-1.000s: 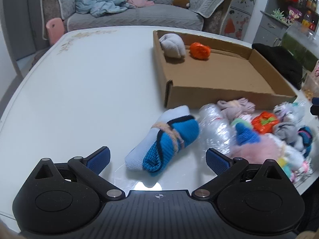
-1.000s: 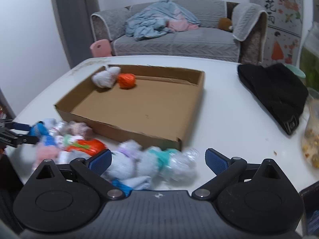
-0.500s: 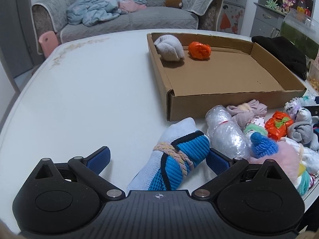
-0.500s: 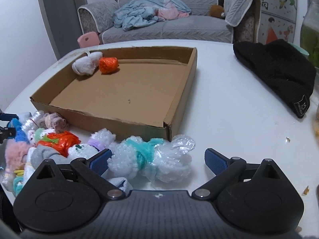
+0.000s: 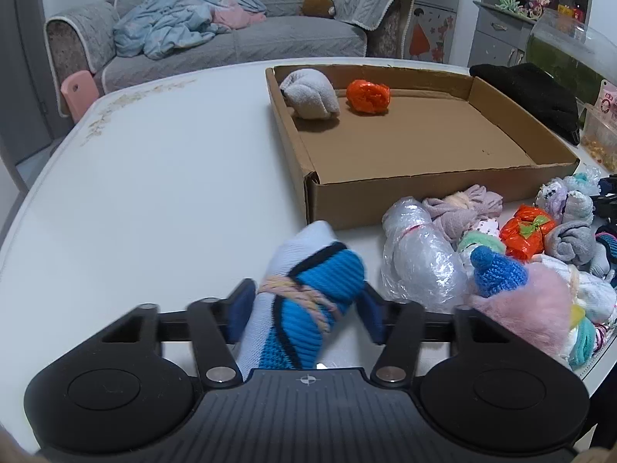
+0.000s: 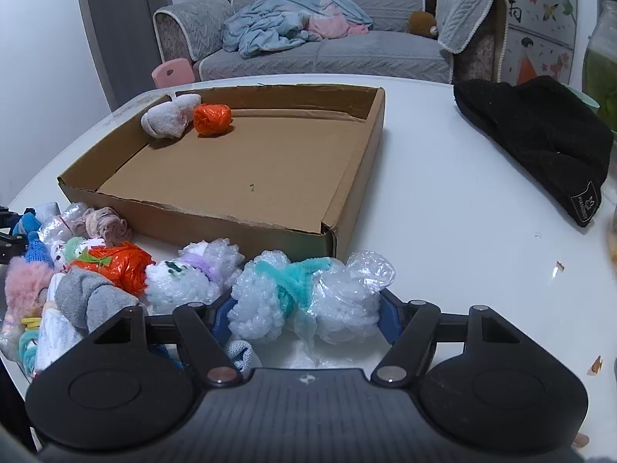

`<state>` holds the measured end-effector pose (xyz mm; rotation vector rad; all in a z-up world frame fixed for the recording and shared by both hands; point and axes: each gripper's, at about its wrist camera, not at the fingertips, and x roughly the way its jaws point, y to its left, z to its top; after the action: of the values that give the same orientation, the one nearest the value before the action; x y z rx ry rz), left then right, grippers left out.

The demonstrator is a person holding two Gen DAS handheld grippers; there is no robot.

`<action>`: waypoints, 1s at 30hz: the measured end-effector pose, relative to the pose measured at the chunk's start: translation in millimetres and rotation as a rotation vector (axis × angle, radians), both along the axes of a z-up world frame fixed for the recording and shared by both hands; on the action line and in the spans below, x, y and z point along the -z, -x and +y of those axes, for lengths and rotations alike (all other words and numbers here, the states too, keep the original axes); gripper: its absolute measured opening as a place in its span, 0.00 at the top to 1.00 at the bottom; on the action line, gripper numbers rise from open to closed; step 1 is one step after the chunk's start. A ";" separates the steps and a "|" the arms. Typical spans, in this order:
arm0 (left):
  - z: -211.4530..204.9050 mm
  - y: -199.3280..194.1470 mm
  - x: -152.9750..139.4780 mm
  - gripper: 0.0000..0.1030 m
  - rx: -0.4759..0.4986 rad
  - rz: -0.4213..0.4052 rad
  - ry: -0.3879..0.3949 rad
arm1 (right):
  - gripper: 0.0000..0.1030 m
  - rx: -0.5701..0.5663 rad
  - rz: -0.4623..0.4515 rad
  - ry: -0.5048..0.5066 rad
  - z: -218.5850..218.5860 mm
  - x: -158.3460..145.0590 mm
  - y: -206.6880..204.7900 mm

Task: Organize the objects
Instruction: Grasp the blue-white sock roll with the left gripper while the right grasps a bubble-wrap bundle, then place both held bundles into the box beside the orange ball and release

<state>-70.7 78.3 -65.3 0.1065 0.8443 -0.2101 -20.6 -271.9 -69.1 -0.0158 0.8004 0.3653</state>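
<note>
My left gripper (image 5: pixel 306 310) is shut on a blue and white sock roll (image 5: pixel 304 301) tied with a pink band, near the table's front. My right gripper (image 6: pixel 302 314) is shut on a plastic-wrapped white bundle with a teal tie (image 6: pixel 308 297). A shallow cardboard box (image 5: pixel 385 200) stands behind both; it also shows in the right wrist view (image 6: pixel 231 216). In it lie a grey-white sock roll (image 5: pixel 310 92) and an orange wrapped ball (image 5: pixel 368 96), at its far left corner. A pile of sock bundles (image 5: pixel 520 254) lies in front of the box.
A black knit hat (image 6: pixel 540 135) lies on the white table to the right of the box. A food container (image 5: pixel 601 135) stands at the right edge. A grey sofa (image 6: pixel 327 50) with clothes is behind the table.
Both grippers moved forward over their bundles and closed on them: the left on the blue sock roll, the right on the teal-tied plastic bundle.
</note>
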 end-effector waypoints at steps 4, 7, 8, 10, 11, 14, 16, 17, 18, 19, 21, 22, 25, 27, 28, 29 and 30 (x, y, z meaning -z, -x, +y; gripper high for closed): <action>1.7 1.2 -1.4 0.45 -0.013 -0.002 -0.021 | 0.40 0.009 -0.009 -0.007 -2.0 -3.8 3.8; 5.9 2.9 -2.9 0.46 -0.030 0.001 -0.026 | 0.40 0.018 -0.018 -0.012 -5.6 -7.7 5.5; 8.0 3.9 -4.2 0.46 -0.035 0.002 -0.023 | 0.41 0.021 -0.024 -0.012 -7.5 -9.8 7.2; 10.1 6.5 -8.0 0.46 -0.034 0.001 -0.021 | 0.41 0.027 -0.032 -0.014 -10.6 -13.8 7.9; 10.7 7.5 -9.9 0.46 -0.037 -0.002 -0.023 | 0.41 0.029 -0.035 -0.016 -11.4 -15.4 7.5; 13.1 10.2 -20.0 0.45 -0.048 -0.010 -0.031 | 0.41 0.031 -0.044 -0.013 -13.0 -21.5 8.9; 14.8 11.1 -31.0 0.45 -0.050 -0.028 -0.027 | 0.41 0.029 -0.057 -0.016 -14.2 -28.5 10.1; 15.5 9.9 -36.8 0.45 -0.052 -0.033 -0.025 | 0.40 0.026 -0.063 -0.017 -14.4 -32.9 9.8; 15.8 8.4 -43.0 0.45 -0.053 -0.039 -0.025 | 0.40 0.025 -0.071 -0.017 -13.9 -37.3 8.8; 15.6 6.8 -49.5 0.45 -0.057 -0.047 -0.028 | 0.40 0.024 -0.082 -0.016 -14.2 -43.2 8.3; 14.4 1.8 -61.7 0.45 -0.049 -0.058 -0.024 | 0.40 0.017 -0.107 -0.012 -13.9 -55.5 6.3; 13.1 -1.5 -68.0 0.45 -0.046 -0.064 -0.019 | 0.40 0.011 -0.118 -0.013 -13.0 -61.9 4.2; 4.2 -14.8 -85.8 0.45 -0.032 -0.086 -0.021 | 0.40 -0.008 -0.158 -0.007 -8.7 -79.6 -2.4; -4.7 -26.9 -96.4 0.45 -0.018 -0.096 -0.022 | 0.40 -0.025 -0.175 -0.008 -4.2 -88.8 -8.3; -9.1 -33.6 -101.1 0.45 -0.011 -0.097 -0.017 | 0.40 -0.034 -0.185 -0.007 -1.0 -93.6 -11.7; -13.7 -40.5 -105.1 0.45 -0.004 -0.098 -0.013 | 0.40 -0.044 -0.194 -0.005 2.4 -97.3 -14.8; -19.1 -48.1 -108.9 0.45 0.004 -0.098 -0.008 | 0.40 -0.056 -0.204 -0.004 5.6 -100.8 -17.6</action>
<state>-22.5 59.2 43.6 0.1249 0.7474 -0.2036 -3.1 -266.4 31.7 -0.0707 0.5981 0.4117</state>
